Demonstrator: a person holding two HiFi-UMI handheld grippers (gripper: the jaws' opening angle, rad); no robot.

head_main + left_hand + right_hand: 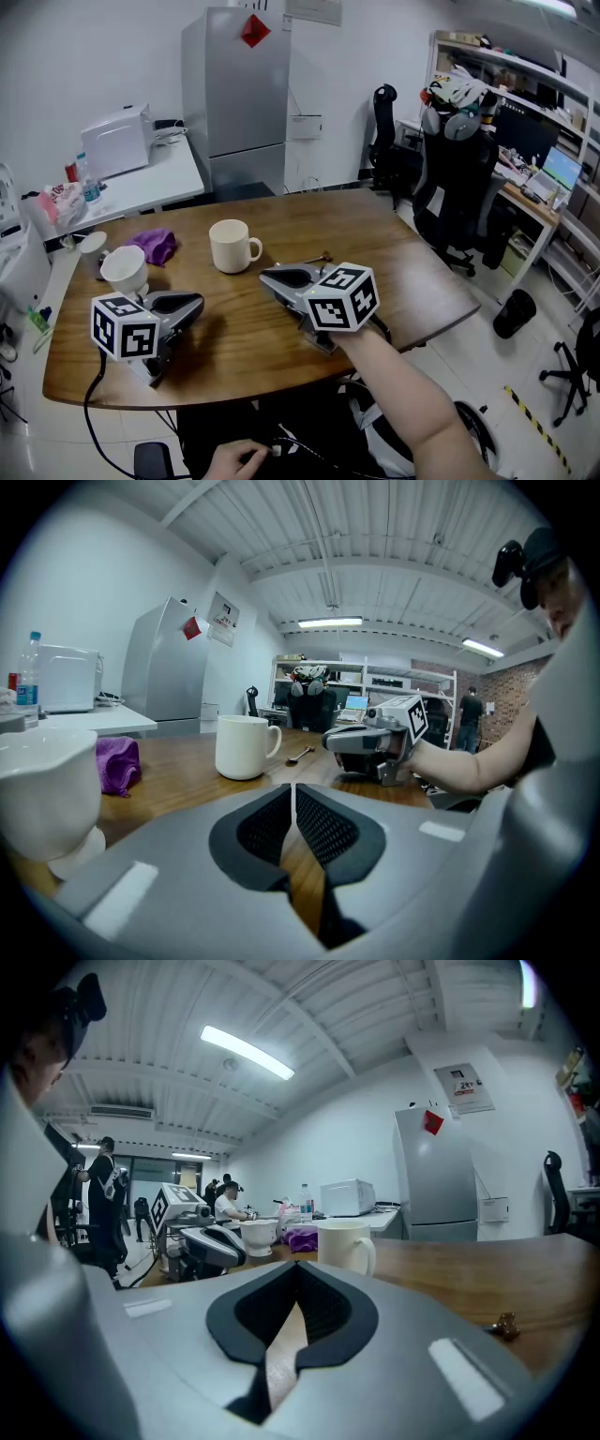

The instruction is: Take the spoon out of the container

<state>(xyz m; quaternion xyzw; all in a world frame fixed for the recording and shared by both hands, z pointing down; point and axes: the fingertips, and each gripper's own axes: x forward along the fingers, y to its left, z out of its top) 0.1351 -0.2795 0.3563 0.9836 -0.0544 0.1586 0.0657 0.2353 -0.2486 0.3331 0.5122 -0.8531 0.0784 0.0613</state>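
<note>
The spoon (322, 256) lies flat on the wooden tabletop (412, 272), to the right of the white mug (232, 246) and apart from it, just beyond the tip of the right claw (269, 275). Nothing sticks out of the mug, so the main step looks done: the spoon is out of its container.

The right claw's jaws are pressed together with nothing between them, and it sits low over the tabletop. The left claw (195, 302) is closed and empty too, resting near a small white cup (124, 270) with a purple cloth (155, 246) behind it. Judging by this, little or nothing is left beyond pulling the claws away.
</note>
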